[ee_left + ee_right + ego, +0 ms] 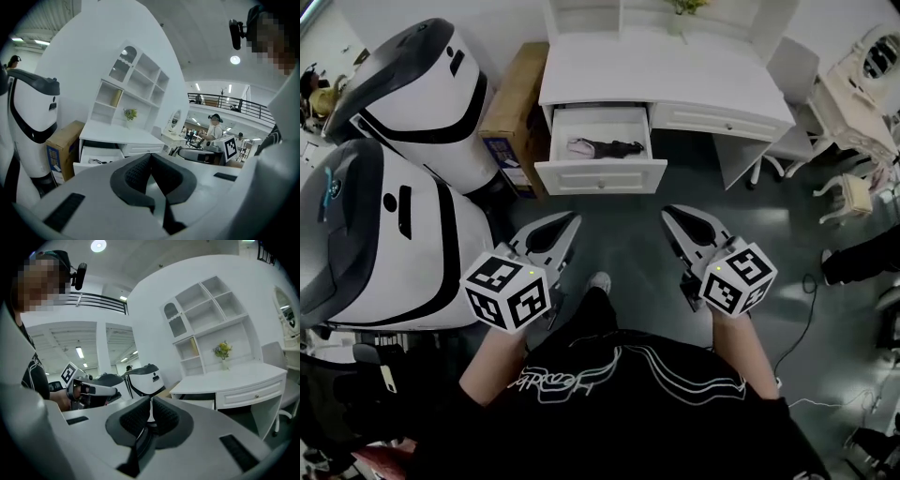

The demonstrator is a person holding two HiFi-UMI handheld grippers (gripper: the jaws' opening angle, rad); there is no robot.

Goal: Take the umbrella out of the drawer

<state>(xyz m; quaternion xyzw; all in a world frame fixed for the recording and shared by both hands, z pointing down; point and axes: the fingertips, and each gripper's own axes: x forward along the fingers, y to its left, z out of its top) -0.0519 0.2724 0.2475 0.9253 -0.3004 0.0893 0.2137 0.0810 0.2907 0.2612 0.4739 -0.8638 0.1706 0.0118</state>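
A white desk [656, 70] stands ahead with its left drawer [600, 173] pulled open. Inside lies a folded dark umbrella [607, 146] with a pale pink end. My left gripper [573, 221] and right gripper [667, 215] hover side by side over the grey floor, short of the drawer front and pointing toward the desk. Both are shut with nothing between the jaws. In the left gripper view the gripper [151, 155] is shut, and the open drawer [93, 158] sits low at the left. The right gripper view shows that gripper [150, 400] shut, with the desk [234, 380] to its right.
A cardboard box [514, 112] leans beside the desk's left end. Two large white-and-black rounded machines [412, 94] [366, 234] crowd the left side. The desk's right drawer [722, 120] is closed. A white chair [792, 103] and an ornate white vanity [862, 84] stand at the right.
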